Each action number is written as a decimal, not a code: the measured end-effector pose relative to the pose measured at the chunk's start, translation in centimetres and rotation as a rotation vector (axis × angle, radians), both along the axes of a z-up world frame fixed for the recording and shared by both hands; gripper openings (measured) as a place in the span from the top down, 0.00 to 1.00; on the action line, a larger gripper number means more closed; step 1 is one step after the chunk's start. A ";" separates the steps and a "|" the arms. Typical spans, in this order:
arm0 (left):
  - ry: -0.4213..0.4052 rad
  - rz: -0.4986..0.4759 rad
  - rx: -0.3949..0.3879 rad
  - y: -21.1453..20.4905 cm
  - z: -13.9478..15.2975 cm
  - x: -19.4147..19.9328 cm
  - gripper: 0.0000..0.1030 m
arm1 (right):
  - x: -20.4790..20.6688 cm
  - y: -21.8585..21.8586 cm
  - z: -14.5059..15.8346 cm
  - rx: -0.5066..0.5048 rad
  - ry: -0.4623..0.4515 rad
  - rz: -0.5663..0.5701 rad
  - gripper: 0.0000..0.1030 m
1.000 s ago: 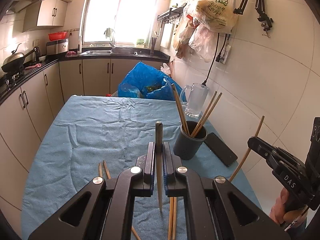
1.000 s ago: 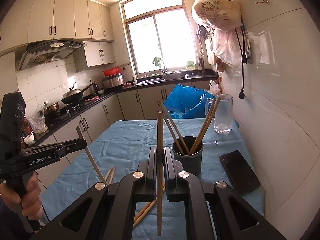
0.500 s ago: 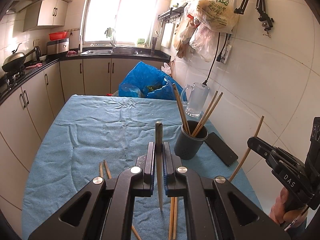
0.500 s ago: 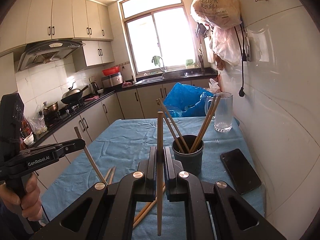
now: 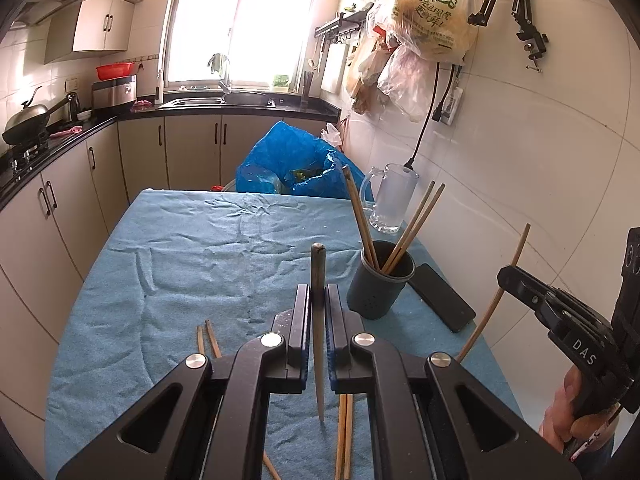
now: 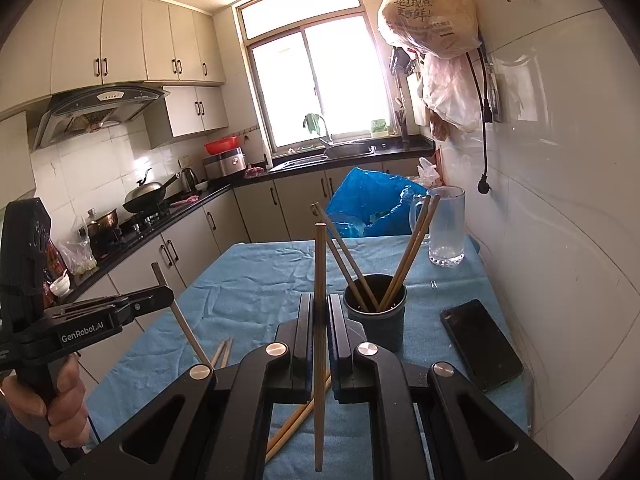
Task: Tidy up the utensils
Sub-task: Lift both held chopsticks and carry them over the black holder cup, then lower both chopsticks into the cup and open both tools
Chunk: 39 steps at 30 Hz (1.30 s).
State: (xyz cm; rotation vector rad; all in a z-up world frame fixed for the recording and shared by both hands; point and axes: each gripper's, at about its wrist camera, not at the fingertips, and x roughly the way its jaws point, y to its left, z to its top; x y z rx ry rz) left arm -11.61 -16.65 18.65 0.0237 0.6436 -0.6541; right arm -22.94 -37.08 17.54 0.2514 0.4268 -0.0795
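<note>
Tongs unmoved since earlier — left tongs (image 5: 318, 332) clamping one chopstick (image 5: 318, 320), right tongs (image 6: 319, 340) clamping another chopstick (image 6: 319, 300), both upright.

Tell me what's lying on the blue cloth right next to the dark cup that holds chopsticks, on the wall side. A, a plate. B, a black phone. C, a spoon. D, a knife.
B: a black phone lies flat on the blue cloth beside the dark cup, between it and the tiled wall; no spoon, plate or knife is there.
</note>
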 end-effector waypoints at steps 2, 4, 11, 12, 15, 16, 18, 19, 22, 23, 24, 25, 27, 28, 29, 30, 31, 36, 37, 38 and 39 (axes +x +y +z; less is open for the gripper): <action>-0.004 -0.002 -0.002 -0.1 0.3 0.1 0.94 | 0.1 -0.2 0.2 0.005 -0.002 0.000 0.93; -0.006 -0.007 -0.006 -0.3 0.7 0.2 0.94 | 0.2 -0.5 0.4 0.016 -0.006 0.000 0.93; 0.001 -0.032 -0.027 -1.5 2.4 1.2 0.94 | 0.8 -1.6 1.6 0.020 -0.022 -0.021 0.93; -0.001 -0.037 -0.029 -1.9 2.8 1.4 0.94 | 0.9 -1.7 1.9 0.018 -0.027 -0.024 0.93; -0.018 -0.044 -0.037 -2.9 4.1 1.9 0.94 | 1.5 -2.4 2.7 0.017 -0.045 -0.042 0.93; -0.024 -0.046 -0.040 -3.2 4.6 2.2 0.94 | 1.8 -2.7 3.2 0.018 -0.054 -0.049 0.93; -0.033 -0.049 -0.049 -4.1 5.7 2.9 0.94 | 2.3 -3.3 4.0 0.017 -0.072 -0.069 0.93; -0.036 -0.053 -0.056 -4.4 6.2 3.2 0.94 | 2.5 -3.6 4.5 0.016 -0.086 -0.081 0.93; -0.059 -0.054 -0.082 -5.7 8.2 4.2 0.94 | 3.7 -4.6 6.0 0.014 -0.126 -0.115 0.93; -0.063 -0.058 -0.098 -6.2 8.9 4.7 0.94 | 4.1 -4.9 6.4 0.013 -0.134 -0.124 0.93; -0.071 -0.059 -0.109 -6.7 9.5 5.0 0.94 | 4.6 -5.2 6.9 0.007 -0.146 -0.138 0.93; -0.081 -0.055 -0.115 -7.2 9.9 5.4 0.94 | 5.1 -5.5 7.3 -0.001 -0.154 -0.152 0.93; -0.087 -0.049 -0.129 -8.3 10.5 6.3 0.94 | 6.1 -6.2 7.8 -0.012 -0.167 -0.184 0.93; -0.082 -0.049 -0.137 -8.8 10.5 6.8 0.94 | 6.6 -6.5 7.9 -0.012 -0.169 -0.195 0.93; -0.071 -0.049 -0.149 -9.5 10.4 7.4 0.94 | 6.9 -6.8 7.8 -0.009 -0.172 -0.201 0.93; -0.065 -0.047 -0.154 -9.9 10.3 7.8 0.94 | 7.4 -7.2 7.8 -0.004 -0.175 -0.209 0.93; -0.056 -0.044 -0.158 -10.3 10.0 8.3 0.94 | 7.9 -7.5 7.7 -0.004 -0.174 -0.217 0.93; 0.002 -0.041 -0.156 -12.3 7.6 10.3 0.94 | 10.1 -8.8 6.2 0.007 -0.133 -0.232 0.93; 0.009 -0.039 -0.153 -12.4 7.1 10.4 0.94 | 10.3 -8.9 5.8 0.009 -0.125 -0.232 0.93; 0.020 -0.041 -0.147 -12.5 6.4 10.7 0.94 | 10.7 -9.2 5.2 0.017 -0.115 -0.235 0.93; 0.030 -0.042 -0.137 -12.7 5.6 10.9 0.94 | 10.9 -9.4 4.7 0.025 -0.104 -0.235 0.93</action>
